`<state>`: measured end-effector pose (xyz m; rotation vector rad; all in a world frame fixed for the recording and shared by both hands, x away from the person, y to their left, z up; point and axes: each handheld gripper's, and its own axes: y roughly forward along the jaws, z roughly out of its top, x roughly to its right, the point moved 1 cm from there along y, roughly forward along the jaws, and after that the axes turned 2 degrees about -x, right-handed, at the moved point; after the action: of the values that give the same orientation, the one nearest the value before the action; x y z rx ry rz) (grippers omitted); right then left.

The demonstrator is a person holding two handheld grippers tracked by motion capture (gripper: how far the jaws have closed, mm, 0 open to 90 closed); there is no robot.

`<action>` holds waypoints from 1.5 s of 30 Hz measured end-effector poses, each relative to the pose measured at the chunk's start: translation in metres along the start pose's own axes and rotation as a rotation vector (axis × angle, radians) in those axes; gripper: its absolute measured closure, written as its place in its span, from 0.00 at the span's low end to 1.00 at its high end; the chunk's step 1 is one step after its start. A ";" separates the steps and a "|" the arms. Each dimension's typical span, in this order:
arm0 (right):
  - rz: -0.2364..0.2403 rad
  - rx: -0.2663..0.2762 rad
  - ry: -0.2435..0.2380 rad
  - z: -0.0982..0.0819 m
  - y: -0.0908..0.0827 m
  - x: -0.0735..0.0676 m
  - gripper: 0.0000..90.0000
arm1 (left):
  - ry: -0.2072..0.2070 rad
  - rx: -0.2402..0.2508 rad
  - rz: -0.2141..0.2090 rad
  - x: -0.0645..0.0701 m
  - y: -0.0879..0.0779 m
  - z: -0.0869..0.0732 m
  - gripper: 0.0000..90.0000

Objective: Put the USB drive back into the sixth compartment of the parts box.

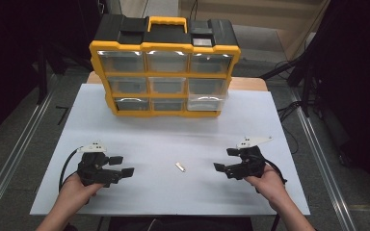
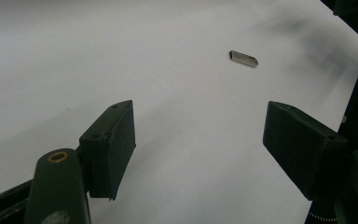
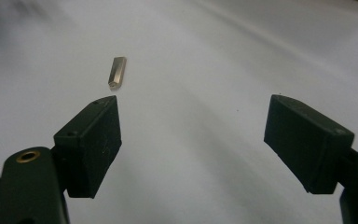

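Note:
A small silvery metal piece (image 1: pixel 180 167) lies flat on the white table (image 1: pixel 164 139), midway between my two grippers. My left gripper (image 1: pixel 122 165) rests at the front left, open and empty, jaws pointing right toward the piece. My right gripper (image 1: pixel 226 160) rests at the front right, open and empty, jaws pointing left. In the left gripper view the metal piece (image 2: pixel 243 58) lies well beyond the spread jaws of that gripper (image 2: pixel 205 140). In the right gripper view the metal piece (image 3: pixel 117 73) lies just past the left jaw of that gripper (image 3: pixel 193 140).
A yellow and black organiser (image 1: pixel 165 67) with clear small drawers stands at the back of the table; its bottom right drawer (image 1: pixel 205 103) sticks out a little. The table's front edge runs just behind my hands. Dark floor and rails flank the table.

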<state>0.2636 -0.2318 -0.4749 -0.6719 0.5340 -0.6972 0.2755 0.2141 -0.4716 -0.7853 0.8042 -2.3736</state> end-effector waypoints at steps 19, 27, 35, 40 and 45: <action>0.019 -0.011 -0.050 0.027 0.016 -0.009 0.19 | 0.011 -0.012 -0.011 0.002 0.002 0.000 0.29; 0.049 0.001 -0.049 0.041 0.020 -0.015 0.19 | 0.008 -0.017 -0.012 0.002 0.002 0.000 0.29; 0.073 -0.012 -0.054 0.050 0.027 -0.020 0.19 | 0.006 -0.020 -0.016 0.002 0.003 0.000 0.29; 0.086 -0.025 -0.061 0.057 0.030 -0.021 0.19 | 0.003 -0.013 -0.020 0.001 0.003 -0.001 0.29; 0.083 -0.022 -0.055 0.063 0.033 -0.023 0.20 | 0.003 -0.013 -0.020 0.001 0.003 -0.001 0.29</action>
<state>0.3026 -0.1726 -0.4515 -0.6839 0.5166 -0.5946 0.2750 0.2118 -0.4734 -0.7985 0.8180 -2.3895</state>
